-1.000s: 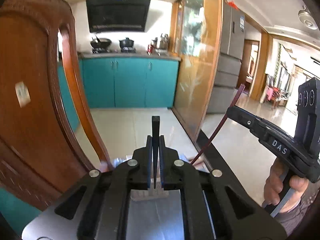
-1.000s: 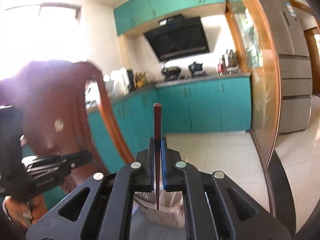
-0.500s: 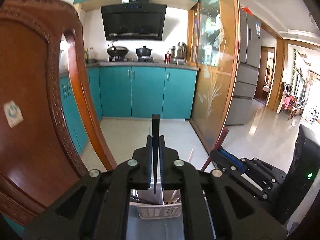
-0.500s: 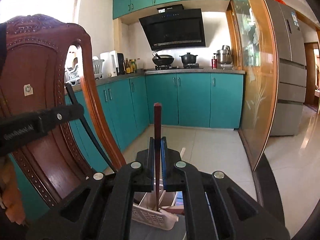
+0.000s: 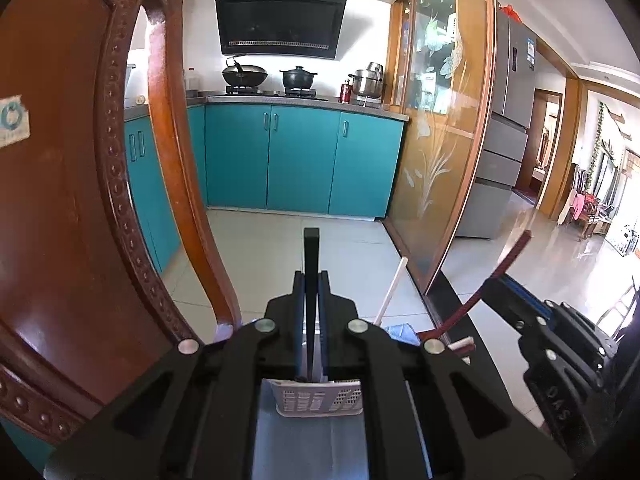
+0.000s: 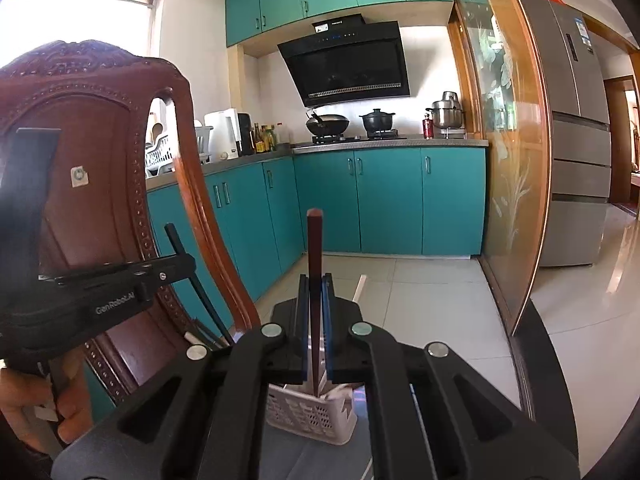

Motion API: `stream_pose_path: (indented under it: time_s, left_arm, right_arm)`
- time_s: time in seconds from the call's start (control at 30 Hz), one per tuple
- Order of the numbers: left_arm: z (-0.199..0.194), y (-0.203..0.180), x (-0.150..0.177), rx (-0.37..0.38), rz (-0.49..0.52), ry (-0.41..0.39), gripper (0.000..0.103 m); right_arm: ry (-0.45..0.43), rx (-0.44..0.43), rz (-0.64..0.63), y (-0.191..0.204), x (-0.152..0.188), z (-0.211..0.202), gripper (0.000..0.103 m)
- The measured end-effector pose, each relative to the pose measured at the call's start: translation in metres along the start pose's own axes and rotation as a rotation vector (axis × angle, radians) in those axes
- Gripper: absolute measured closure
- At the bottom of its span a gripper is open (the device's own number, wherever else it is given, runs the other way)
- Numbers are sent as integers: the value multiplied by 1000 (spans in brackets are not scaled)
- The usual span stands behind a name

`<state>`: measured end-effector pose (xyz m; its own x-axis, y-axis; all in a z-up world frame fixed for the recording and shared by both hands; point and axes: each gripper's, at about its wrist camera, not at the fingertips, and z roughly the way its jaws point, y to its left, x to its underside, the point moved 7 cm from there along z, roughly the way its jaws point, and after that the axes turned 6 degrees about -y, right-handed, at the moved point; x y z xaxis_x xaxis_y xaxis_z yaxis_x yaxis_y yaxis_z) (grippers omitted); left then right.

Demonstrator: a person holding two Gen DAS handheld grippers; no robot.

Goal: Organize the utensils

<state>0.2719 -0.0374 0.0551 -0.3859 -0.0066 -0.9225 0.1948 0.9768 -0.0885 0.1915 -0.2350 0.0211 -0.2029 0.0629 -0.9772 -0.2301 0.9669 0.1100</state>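
Note:
My left gripper (image 5: 311, 280) is shut on a black chopstick (image 5: 311, 256) held upright, its lower tip at the rim of a white perforated utensil basket (image 5: 320, 398). My right gripper (image 6: 315, 284) is shut on a dark red chopstick (image 6: 315, 264), its tip inside the same basket (image 6: 308, 416). A white chopstick (image 5: 390, 292) leans out of the basket. In the left wrist view the right gripper (image 5: 496, 284) shows at right with the red chopstick (image 5: 508, 264). In the right wrist view the left gripper (image 6: 180, 264) shows at left with the black chopstick (image 6: 192, 272).
A carved wooden chair back (image 5: 80, 200) stands close on the left, also in the right wrist view (image 6: 100, 160). The basket stands on a grey table surface (image 5: 312, 448). Teal cabinets (image 5: 304, 160), a glass partition (image 5: 440, 140) and a tiled floor lie beyond.
Both grippers have lowered and tilted toward the basket, bringing the two chopsticks' tips down to it. The two grippers have come closer together.

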Motion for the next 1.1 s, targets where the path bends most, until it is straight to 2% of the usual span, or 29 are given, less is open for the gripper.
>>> stream_pose_path:
  time_s: [0.2, 0.33, 0.4, 0.47, 0.5, 0.57, 0.6, 0.63, 0.67, 0.73, 0.87, 1.0, 1.1]
  left_arm:
    - [8, -4, 19, 3, 14, 39, 96]
    - [7, -5, 20, -13, 33, 26, 95]
    - [2, -7, 21, -16, 40, 17, 90]
    - [-5, -7, 22, -18, 43, 8, 75]
    - [-8, -7, 23, -23, 45, 6, 71]
    - [-16, -7, 28, -29, 46, -3, 57]
    - [-20, -6, 31, -29, 46, -5, 51]
    - [-26, -6, 35, -23, 40, -11, 33]
    - [-31, -6, 41, -13, 32, -17, 21]
    - [-40, -11, 55, 36, 37, -11, 14]
    - [-54, -18, 88, 63, 67, 26, 4]
    - [-79, -9, 111, -39, 99, -18, 4]
    - [-95, -5, 120, -41, 90, -32, 4]
  right_arm:
    - [28, 0, 8, -1, 11, 1, 95]
    - [0, -1, 10, -2, 6, -9, 78]
    - [-24, -5, 15, -2, 2, -19, 73]
    - [-49, -6, 16, -2, -1, -32, 62]
    - [-61, -3, 13, -3, -2, -38, 59]
    - [-97, 17, -3, -5, 0, -59, 41]
    - [-109, 27, -9, -7, 1, -66, 36]
    - [-125, 41, -16, -9, 5, -77, 25]
    - [-136, 52, -21, -12, 9, -86, 12]
    - [-153, 81, -31, -19, 21, -100, 3]
    - [-113, 142, -40, -32, 51, -114, 3]
    - [-64, 104, 2, -33, 68, -122, 3]
    - [-41, 108, 6, -29, 75, -125, 3]
